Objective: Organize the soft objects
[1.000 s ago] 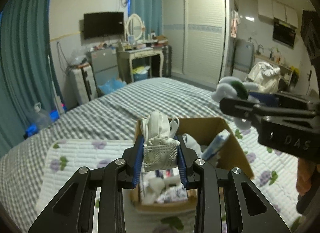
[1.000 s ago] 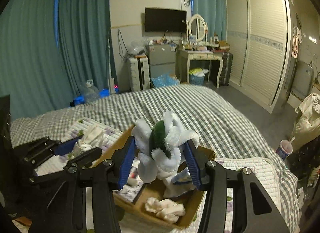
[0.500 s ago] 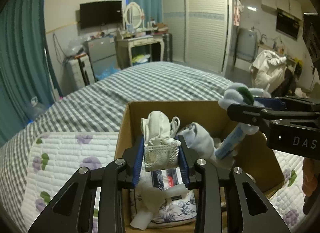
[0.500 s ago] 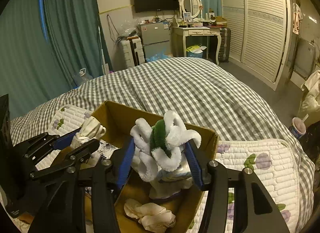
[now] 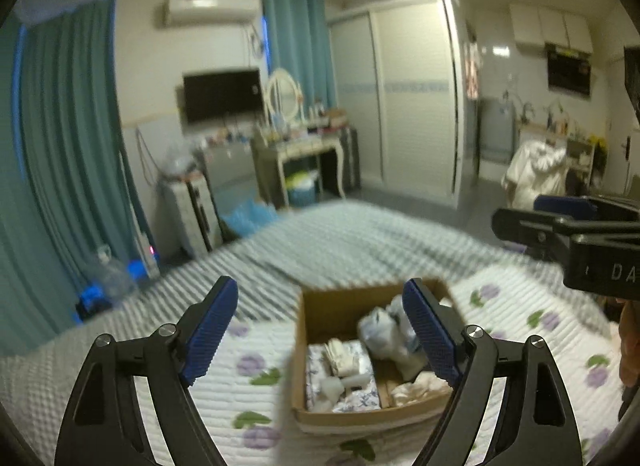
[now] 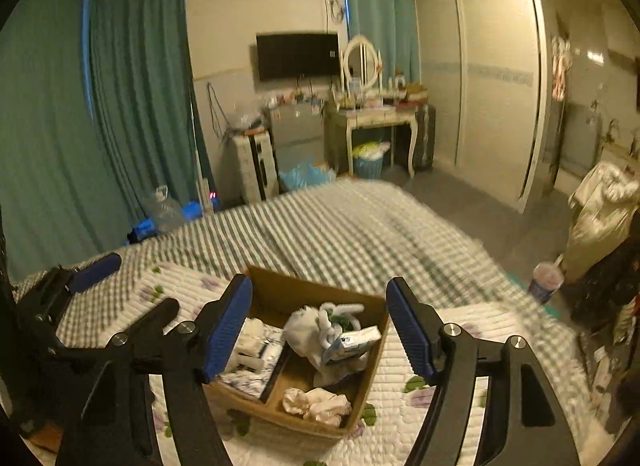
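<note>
A brown cardboard box sits on a white floral quilt on the bed. It holds several soft things: a white and green plush, a white cloth bundle, a floral pouch and a cream rag. My left gripper is open and empty, raised above and in front of the box. My right gripper is open and empty, also above the box; it shows at the right edge of the left wrist view.
The floral quilt covers the near bed, with a grey checked blanket beyond. Across the room stand a dressing table, a wardrobe and teal curtains. A cup stands on the floor at right.
Both grippers opened and dropped their loads into the box: the white cloth bundle from the left, the white and green plush from the right. Both then pulled up and back.
</note>
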A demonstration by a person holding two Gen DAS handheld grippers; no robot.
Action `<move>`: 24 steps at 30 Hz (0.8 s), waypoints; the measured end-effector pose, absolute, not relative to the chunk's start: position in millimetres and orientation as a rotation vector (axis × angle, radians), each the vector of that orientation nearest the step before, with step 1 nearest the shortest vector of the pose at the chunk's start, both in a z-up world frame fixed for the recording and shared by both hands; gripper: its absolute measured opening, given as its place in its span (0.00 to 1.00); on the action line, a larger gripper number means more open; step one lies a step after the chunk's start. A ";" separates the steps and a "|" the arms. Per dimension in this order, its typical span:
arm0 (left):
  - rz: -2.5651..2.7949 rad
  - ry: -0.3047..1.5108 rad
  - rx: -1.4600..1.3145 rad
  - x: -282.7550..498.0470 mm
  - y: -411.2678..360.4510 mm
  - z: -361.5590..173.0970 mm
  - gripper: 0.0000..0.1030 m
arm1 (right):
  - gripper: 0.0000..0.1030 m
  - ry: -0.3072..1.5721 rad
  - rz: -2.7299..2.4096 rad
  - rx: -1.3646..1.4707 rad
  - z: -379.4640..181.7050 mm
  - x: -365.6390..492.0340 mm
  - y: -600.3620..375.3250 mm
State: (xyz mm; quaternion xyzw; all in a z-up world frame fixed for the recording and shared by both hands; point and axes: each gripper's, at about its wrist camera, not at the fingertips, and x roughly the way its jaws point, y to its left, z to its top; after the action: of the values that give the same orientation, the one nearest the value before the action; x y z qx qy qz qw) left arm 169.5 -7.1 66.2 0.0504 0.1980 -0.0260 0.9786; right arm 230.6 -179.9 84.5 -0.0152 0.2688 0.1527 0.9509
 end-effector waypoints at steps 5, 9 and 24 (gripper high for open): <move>-0.048 0.260 0.077 105.3 7.3 118.8 0.93 | 0.78 0.422 0.258 -0.082 144.5 157.9 -178.6; -0.053 0.181 0.074 65.0 15.4 130.8 0.95 | 0.88 0.332 0.244 -0.087 168.0 102.0 -180.0; 0.058 0.179 0.063 50.8 50.5 22.1 0.99 | 1.00 0.255 0.181 0.020 55.0 61.8 -172.7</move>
State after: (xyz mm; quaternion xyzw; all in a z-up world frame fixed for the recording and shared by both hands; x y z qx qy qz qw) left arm 50.8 50.5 22.1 0.0315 0.0895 0.0289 0.9951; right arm 61.8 -172.7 55.0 0.0099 0.1271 0.0899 0.9878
